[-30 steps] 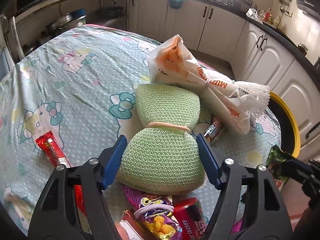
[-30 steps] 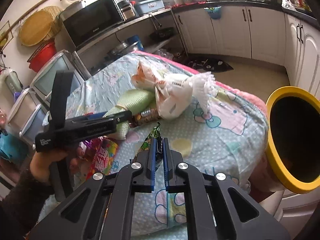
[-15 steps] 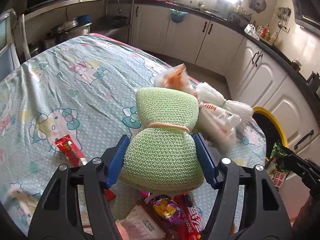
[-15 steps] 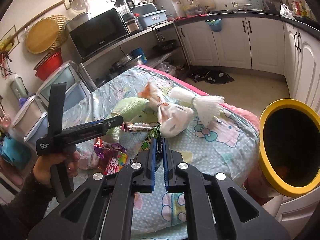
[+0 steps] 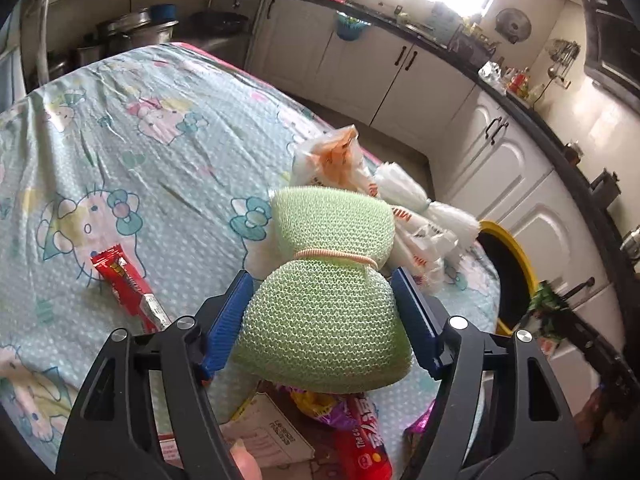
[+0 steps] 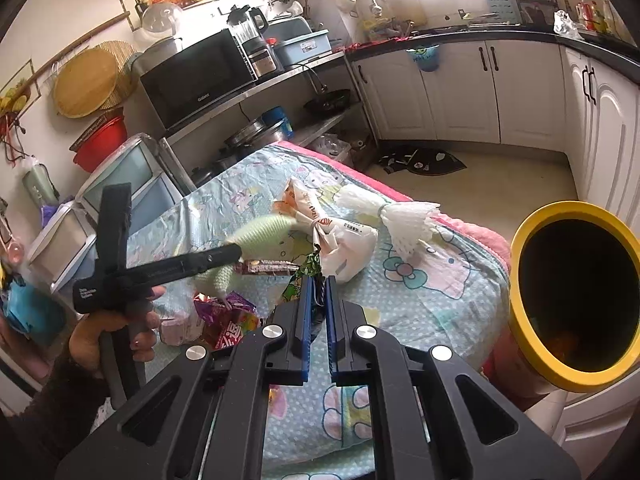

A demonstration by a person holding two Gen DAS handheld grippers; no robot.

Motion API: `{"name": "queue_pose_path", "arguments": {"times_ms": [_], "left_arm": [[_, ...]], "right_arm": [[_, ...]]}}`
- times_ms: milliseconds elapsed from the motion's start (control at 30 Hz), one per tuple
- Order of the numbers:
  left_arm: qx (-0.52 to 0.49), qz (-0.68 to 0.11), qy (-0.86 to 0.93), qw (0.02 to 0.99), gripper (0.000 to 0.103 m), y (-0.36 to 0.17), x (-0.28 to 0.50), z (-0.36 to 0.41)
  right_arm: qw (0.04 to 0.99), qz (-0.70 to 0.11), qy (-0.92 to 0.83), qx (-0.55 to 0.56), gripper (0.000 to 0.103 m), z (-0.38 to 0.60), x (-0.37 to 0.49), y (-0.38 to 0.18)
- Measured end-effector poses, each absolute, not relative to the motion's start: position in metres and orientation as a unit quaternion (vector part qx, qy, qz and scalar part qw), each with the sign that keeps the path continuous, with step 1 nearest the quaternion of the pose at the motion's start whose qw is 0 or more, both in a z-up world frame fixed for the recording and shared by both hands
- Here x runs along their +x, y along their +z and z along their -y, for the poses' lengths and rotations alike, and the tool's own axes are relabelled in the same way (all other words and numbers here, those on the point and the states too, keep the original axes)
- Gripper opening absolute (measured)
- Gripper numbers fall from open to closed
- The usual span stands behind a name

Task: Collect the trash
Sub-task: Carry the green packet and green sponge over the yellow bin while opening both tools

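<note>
My left gripper (image 5: 320, 284) is shut on a green foam-net bundle (image 5: 324, 320) tied with a rubber band, held above the table; it also shows in the right wrist view (image 6: 260, 230). My right gripper (image 6: 318, 280) is shut on a green wrapper (image 6: 304, 272), also seen in the left wrist view (image 5: 546, 308), beside the yellow-rimmed trash bin (image 6: 520, 256). A tied white-orange plastic bag (image 6: 336, 236) and a white foam-net bundle (image 6: 400, 216) lie on the table.
A red snack bar (image 5: 128, 284) lies on the Hello Kitty tablecloth (image 5: 120, 140). A brown bar (image 6: 268, 267) and several colourful wrappers (image 6: 228, 320) lie near the front. Kitchen cabinets (image 6: 460, 88) line the far wall.
My left gripper has lifted the green foam-net bundle higher off the table. My right gripper has risen with the green wrapper, staying beside the bin.
</note>
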State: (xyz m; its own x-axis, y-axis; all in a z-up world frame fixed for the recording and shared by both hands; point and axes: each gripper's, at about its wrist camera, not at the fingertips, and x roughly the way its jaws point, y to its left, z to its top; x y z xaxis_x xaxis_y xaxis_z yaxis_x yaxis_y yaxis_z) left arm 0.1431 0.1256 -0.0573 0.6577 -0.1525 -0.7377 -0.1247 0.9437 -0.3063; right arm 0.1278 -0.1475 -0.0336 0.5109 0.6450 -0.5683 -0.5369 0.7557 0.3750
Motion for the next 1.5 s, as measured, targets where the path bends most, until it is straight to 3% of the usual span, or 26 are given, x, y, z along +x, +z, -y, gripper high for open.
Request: {"name": "queue_pose_path", "arguments": {"times_ms": [133, 300, 567, 633, 667, 800, 1133, 1500], "left_arm": [[-0.174, -0.444, -0.017, 0.879, 0.065, -0.068, 0.155, -0.124], [-0.162, -0.467, -0.014, 0.869, 0.079, -0.073, 0.171, -0.117], [-0.103, -0.5, 0.002, 0.86, 0.083, -0.08, 0.205, -0.1], [-0.078, -0.512, 0.01, 0.855, 0.075, -0.083, 0.211, -0.093], [-0.073, -0.513, 0.006, 0.855, 0.065, -0.084, 0.211, -0.091], [-0.042, -0.508, 0.01, 0.86, 0.058, -0.081, 0.207, -0.083], [-0.083, -0.436, -0.021, 0.896, 0.057, -0.026, 0.182, -0.079], [-0.082, -0.363, -0.084, 0.924, 0.057, 0.03, 0.189, -0.021]], "right_arm": [[0.869, -0.352, 0.338, 0.08, 0.007, 0.153, 0.127, -0.029], [0.873, -0.346, 0.334, 0.085, 0.007, 0.16, 0.125, -0.024], [0.881, -0.331, 0.323, 0.1, 0.007, 0.179, 0.128, -0.016], [0.884, -0.326, 0.32, 0.103, 0.007, 0.184, 0.128, -0.013], [0.885, -0.323, 0.318, 0.105, 0.007, 0.187, 0.128, -0.012], [0.89, -0.314, 0.312, 0.113, 0.007, 0.198, 0.131, -0.005], [0.906, -0.282, 0.288, 0.127, 0.007, 0.228, 0.131, 0.013], [0.929, -0.251, 0.231, 0.141, 0.007, 0.278, 0.137, 0.024]]}}
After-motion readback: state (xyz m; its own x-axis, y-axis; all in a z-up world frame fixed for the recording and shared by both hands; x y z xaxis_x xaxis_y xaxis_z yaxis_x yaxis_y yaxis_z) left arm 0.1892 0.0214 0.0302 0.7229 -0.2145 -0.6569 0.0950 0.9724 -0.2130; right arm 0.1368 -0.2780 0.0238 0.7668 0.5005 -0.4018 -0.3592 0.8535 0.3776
